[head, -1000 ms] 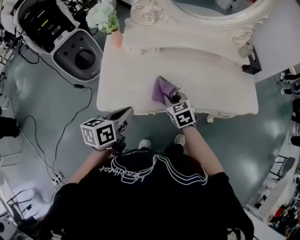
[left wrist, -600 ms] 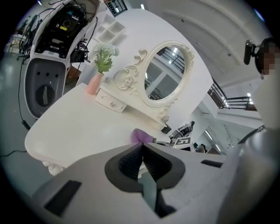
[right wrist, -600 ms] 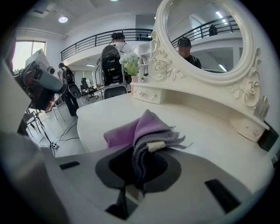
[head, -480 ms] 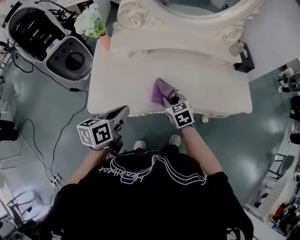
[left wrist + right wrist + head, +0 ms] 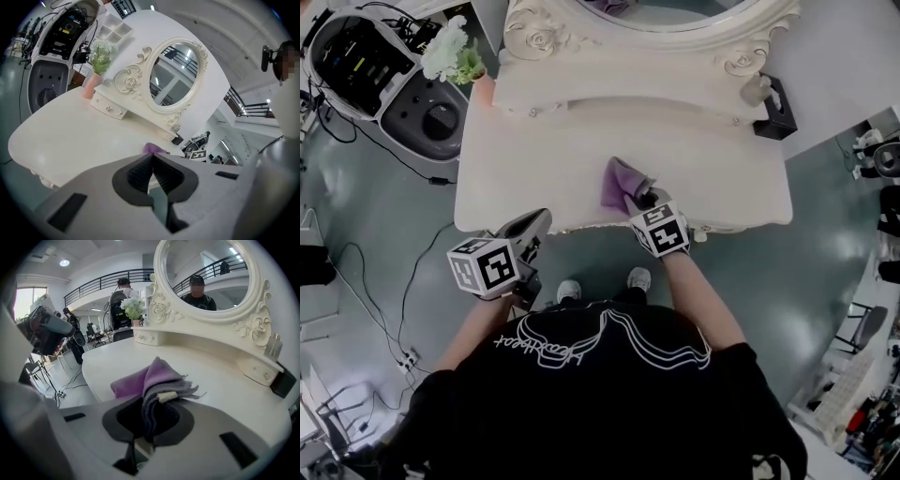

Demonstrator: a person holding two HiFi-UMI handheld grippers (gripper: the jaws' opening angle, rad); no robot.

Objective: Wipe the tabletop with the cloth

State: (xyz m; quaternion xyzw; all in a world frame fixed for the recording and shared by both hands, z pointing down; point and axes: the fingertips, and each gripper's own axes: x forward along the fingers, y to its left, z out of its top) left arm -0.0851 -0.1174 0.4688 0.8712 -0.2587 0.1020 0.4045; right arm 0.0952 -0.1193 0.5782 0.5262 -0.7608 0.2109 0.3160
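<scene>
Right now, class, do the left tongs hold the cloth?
No, the left tongs are shut and empty; the cloth is clamped in the right tongs.

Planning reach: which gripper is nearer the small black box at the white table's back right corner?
Right. The right gripper, shut on the purple cloth, is over the table near its front edge, diagonally before the black box. The left gripper hangs off the front left edge, farther.

The left gripper [image 5: 538, 219] and right gripper [image 5: 643, 198] have smooth, pale grey shells. Behind its jaws each carries a white cube [image 5: 488, 267] printed with black square markers. The jaw pads [image 5: 139, 171] are black and finely ribbed. The person wears a black short-sleeved top [image 5: 600, 403] with white looping script, and white shoes [image 5: 568, 291].
</scene>
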